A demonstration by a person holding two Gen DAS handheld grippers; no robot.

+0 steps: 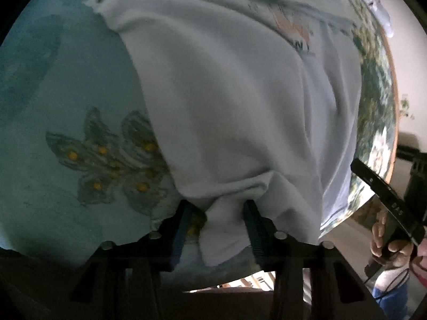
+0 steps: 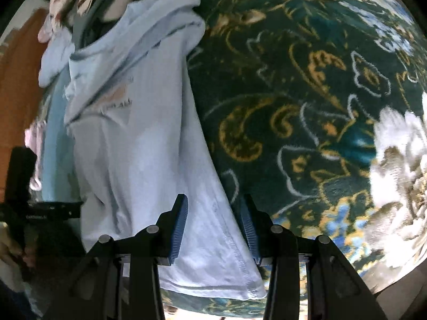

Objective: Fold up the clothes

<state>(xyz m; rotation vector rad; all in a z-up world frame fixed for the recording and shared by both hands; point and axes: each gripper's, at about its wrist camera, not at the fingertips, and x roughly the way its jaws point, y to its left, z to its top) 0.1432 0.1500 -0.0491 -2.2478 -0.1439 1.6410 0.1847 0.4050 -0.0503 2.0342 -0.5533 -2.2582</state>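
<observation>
A pale blue T-shirt [image 1: 234,101] with a small orange print near its chest lies stretched over a patterned blanket. In the left wrist view my left gripper [image 1: 217,210] stands with its blue-padded jaws apart, a bunched fold of the shirt's hem between them. In the right wrist view the same shirt [image 2: 138,146] runs away from me, its stitched hem corner lying between the spread jaws of my right gripper [image 2: 213,208]. The cloth looks loose in both. The right gripper's black body [image 1: 387,197] shows at the left view's right edge.
The left side of the surface is a light teal cover [image 1: 53,106] with a grey flower print. The right side is a dark green blanket [image 2: 307,106] with gold scrolls and white flowers. A pile of other clothes [image 2: 61,5] lies at the far end.
</observation>
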